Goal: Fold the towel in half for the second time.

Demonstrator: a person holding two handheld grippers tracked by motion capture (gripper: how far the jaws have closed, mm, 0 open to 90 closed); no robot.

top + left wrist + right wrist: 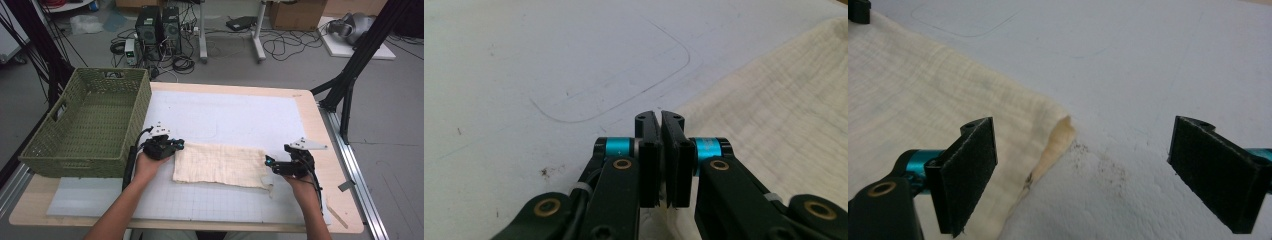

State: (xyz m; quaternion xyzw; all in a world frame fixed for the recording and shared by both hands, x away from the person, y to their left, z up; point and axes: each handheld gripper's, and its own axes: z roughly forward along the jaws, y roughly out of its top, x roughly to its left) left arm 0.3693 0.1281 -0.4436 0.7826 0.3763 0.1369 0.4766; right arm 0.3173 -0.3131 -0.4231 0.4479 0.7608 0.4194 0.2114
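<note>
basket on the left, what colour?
Olive green, woven wicker basket; it shows best in the high view.

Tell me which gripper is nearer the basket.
Left. The left gripper sits at the cloth's left end, just beside the basket. The right gripper is at the cloth's far right end.

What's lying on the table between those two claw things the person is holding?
The cream cloth spans the stretch between the left gripper and the right gripper, flat on the white mat; the high view shows it.
</note>
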